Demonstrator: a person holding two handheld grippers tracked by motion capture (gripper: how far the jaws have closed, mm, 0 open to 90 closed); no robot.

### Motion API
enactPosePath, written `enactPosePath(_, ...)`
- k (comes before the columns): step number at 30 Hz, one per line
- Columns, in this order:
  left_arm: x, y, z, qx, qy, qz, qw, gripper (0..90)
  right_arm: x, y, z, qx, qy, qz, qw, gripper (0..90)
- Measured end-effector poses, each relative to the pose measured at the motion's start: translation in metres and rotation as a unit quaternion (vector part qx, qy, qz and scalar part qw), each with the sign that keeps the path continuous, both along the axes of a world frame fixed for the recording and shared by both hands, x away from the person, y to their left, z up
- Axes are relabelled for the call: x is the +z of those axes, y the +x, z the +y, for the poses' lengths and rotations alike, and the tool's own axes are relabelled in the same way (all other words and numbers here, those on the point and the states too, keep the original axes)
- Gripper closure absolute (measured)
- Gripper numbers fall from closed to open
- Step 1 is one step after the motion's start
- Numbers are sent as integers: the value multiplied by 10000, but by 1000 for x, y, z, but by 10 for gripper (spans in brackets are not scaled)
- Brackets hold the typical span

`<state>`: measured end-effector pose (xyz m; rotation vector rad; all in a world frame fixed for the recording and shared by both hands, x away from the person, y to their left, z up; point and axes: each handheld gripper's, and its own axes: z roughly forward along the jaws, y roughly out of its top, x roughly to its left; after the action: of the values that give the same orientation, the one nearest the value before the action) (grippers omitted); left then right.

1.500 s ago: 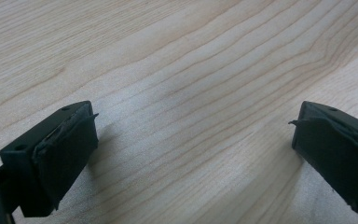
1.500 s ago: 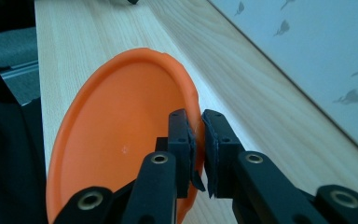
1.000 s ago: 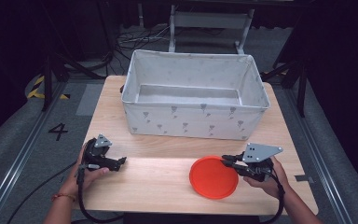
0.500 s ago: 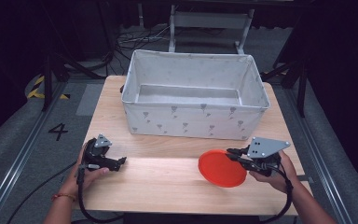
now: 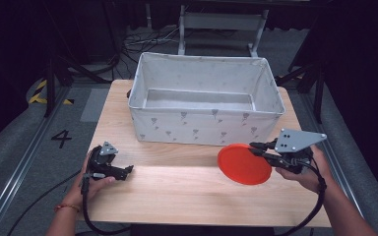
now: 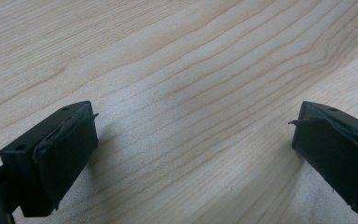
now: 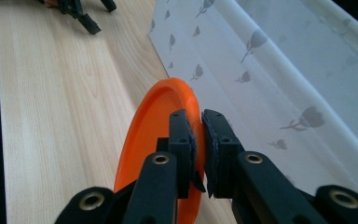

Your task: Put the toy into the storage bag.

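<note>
Bright, even overhead light falls on the counter [image 5: 177, 196] while the surrounding floor sinks into near-black. Soft shadows pool under the left hand-held gripper [image 6: 191, 135], whose close view is slightly blurred. The high view is grainy and soft throughout.

Bare wood lies open between my two grippers across the near half of the table [image 5: 177, 196], and my left gripper [image 5: 123, 171] has nothing between its spread jaws. The white fabric bin [image 5: 204, 129] walls off the far half. The orange plate [image 5: 244, 163] pinched in my right gripper [image 5: 257, 150] hangs just beside that wall.
</note>
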<state>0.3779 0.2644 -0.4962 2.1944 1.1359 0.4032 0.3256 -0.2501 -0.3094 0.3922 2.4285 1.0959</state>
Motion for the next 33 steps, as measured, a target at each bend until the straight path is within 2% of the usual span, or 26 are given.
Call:
enactPosePath(6,0,0,0,6,-3,-8,10000,5,17,0,-1,-20,20,-98,9999,825)
enactPosePath(7,0,0,0,3,4,1,10000,5,25,0,0,-23,-16,-140,9999,825)
enactPosePath(8,0,0,0,3,4,1,10000,5,25,0,0,-23,-16,-140,9999,825)
enactPosePath(9,0,0,0,6,-2,-6,10000,5,33,1,0,-27,-71,-193,9998,825)
enactPosePath(13,0,0,0,7,-4,-5,10000,5,44,1,0,-29,-69,-275,9996,825)
enactPosePath(21,0,0,0,6,-3,-6,10000,5,74,10,-3,-66,-6,-395,9992,825)
enactPosePath(33,0,0,0,3,0,-2,10000,5,112,24,-1,-225,-98,-598,9979,825)
